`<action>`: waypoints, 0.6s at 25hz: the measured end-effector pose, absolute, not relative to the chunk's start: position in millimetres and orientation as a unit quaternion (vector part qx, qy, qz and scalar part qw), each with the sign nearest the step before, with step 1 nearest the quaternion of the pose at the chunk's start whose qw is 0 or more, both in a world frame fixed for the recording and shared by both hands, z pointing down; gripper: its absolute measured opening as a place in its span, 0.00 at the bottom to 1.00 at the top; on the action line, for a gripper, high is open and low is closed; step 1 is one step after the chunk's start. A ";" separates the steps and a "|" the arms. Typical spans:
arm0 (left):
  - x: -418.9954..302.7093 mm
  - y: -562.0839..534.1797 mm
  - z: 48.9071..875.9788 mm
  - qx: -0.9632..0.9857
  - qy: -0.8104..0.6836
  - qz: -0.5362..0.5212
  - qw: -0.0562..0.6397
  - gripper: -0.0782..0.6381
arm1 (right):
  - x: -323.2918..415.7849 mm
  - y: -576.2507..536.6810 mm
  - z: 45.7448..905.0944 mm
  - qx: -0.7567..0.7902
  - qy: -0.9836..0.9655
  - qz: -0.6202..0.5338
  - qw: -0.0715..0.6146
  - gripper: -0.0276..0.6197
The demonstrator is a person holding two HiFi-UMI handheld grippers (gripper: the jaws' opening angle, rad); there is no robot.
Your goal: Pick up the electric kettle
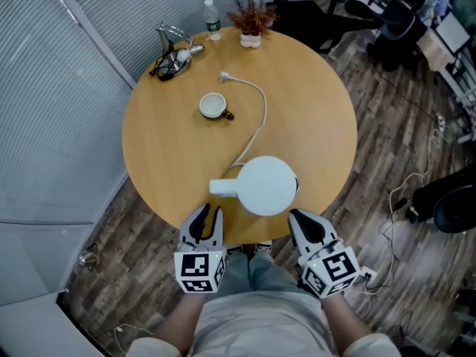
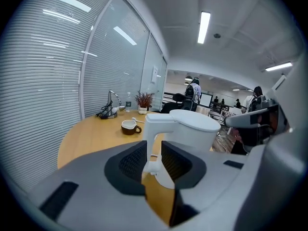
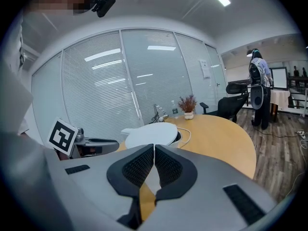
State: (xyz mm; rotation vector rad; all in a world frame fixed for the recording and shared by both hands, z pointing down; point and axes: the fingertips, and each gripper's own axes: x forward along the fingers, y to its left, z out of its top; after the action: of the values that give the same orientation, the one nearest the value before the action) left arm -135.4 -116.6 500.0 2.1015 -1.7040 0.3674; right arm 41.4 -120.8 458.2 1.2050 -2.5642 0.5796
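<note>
two grippers at the round wooden table's (image 1: 163, 162) near edge: left gripper (image 1: 206, 216) half open before the smooth white kettle's (image 1: 264, 186) handle (image 1: 223, 187), right gripper (image 1: 301, 218) closed, empty.

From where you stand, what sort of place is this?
Probably an office meeting area: a round wooden table, glass partitions fitted with blinds, and black office chairs beyond.

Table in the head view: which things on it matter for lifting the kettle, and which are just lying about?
Part of the job:
- electric kettle
- its handle, between the open left claw
- its trailing cord

Just lying about:
- cup
- water bottle
- potted plant
- metal-and-cable clutter
</note>
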 end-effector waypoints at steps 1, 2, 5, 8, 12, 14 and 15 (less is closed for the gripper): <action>-136.3 -118.1 501.7 0.753 -0.612 0.135 0.202 0.25 | 41.5 -120.5 458.5 0.414 -0.879 0.200 0.125 0.09; -137.4 -119.8 503.7 0.751 -0.614 0.138 0.200 0.25 | 41.7 -120.6 458.8 0.414 -0.879 0.200 0.126 0.09; -140.3 -126.7 510.8 0.745 -0.621 0.144 0.198 0.28 | 43.6 -123.3 459.4 0.417 -0.878 0.200 0.125 0.09; -141.3 -132.8 520.4 0.743 -0.620 0.157 0.199 0.31 | 44.8 -127.1 459.7 0.421 -0.876 0.200 0.125 0.09; -140.4 -140.9 528.5 0.737 -0.625 0.161 0.200 0.35 | 47.9 -129.4 463.0 0.423 -0.874 0.202 0.129 0.09; -138.9 -145.4 531.5 0.737 -0.626 0.164 0.194 0.35 | 49.3 -130.9 465.6 0.423 -0.873 0.204 0.133 0.09; -138.5 -147.6 533.0 0.737 -0.626 0.166 0.192 0.35 | 49.8 -131.6 466.8 0.424 -0.872 0.205 0.134 0.09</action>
State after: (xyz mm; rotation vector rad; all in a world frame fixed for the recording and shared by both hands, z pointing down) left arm -138.5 -147.6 533.0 2.0699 -1.7576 0.4650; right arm 49.8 -131.6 466.8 1.2281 -2.5270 0.5950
